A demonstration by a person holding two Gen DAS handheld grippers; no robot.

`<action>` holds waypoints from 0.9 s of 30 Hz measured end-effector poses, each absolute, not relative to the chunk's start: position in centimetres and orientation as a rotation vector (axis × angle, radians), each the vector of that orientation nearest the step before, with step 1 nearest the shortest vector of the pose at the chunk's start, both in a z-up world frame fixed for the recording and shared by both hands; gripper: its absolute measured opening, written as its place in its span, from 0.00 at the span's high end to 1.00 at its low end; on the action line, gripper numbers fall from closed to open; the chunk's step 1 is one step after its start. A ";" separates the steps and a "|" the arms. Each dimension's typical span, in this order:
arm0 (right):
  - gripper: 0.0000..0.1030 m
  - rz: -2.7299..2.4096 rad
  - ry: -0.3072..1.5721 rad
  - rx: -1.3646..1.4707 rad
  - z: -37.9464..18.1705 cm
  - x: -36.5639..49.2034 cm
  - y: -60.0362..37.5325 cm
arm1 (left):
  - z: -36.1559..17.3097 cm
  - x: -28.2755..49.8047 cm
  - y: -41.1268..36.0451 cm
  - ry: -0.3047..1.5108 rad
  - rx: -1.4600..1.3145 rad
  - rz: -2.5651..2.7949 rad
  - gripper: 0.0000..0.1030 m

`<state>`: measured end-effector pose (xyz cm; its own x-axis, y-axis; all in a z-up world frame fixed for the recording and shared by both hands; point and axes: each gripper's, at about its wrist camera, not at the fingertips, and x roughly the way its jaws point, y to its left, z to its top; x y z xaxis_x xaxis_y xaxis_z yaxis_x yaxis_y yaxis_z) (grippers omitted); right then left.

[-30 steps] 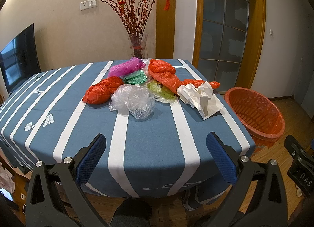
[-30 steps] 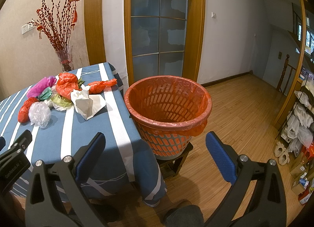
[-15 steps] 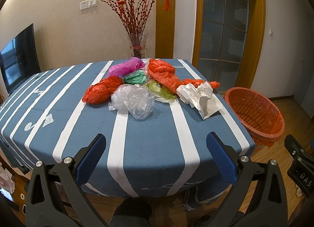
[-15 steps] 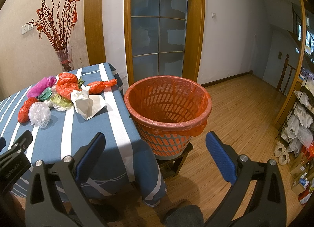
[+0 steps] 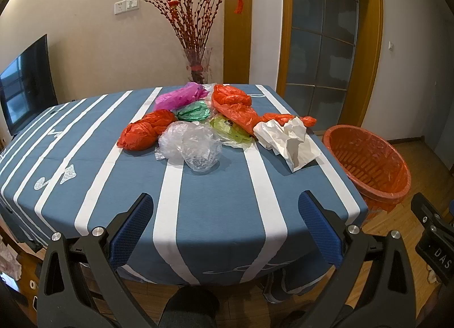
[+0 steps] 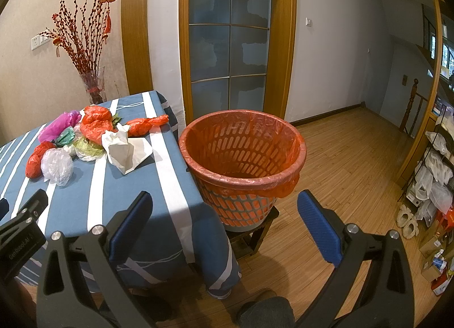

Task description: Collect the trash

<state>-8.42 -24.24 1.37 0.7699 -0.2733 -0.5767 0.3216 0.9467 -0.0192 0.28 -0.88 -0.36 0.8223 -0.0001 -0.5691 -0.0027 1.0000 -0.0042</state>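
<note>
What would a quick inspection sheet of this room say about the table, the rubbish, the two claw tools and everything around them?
Surface: table under a blue cloth with white stripes.
Job's things: crumpled bags in a heap: red bag, clear bag, green bag, magenta bag; white paper beside them. Orange-lined basket stands empty on a stool by the table edge.
Clutter: nothing seen on the table besides the trash.
Grippers: left gripper open, empty; right gripper open, empty.
Cables: nothing seen.
Surroundings: vase of red branches, television, glass door, stocked shelves.
</note>
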 end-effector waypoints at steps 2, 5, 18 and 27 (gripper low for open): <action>0.04 -0.323 0.612 0.082 1.4 -8.4 -24.2 | -0.4 0.3 -0.9 0.606 -0.005 0.001 0.02; 0.04 -0.323 0.612 0.083 1.3 -8.4 -24.2 | -0.4 0.3 -1.0 0.606 -0.005 0.001 0.02; 0.04 -0.253 0.609 0.098 1.1 -7.4 -23.9 | -1.1 0.9 -0.4 0.624 -0.028 0.008 0.02; 0.04 -0.082 0.646 0.162 0.4 -1.8 -22.2 | -1.8 3.1 3.3 0.660 -0.090 0.057 0.02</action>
<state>-1.85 -22.20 0.43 0.7960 -0.0250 -0.6048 0.1261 0.9841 0.1252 3.14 3.29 -1.76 0.7884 0.0241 -0.6147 -0.0816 0.9945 -0.0657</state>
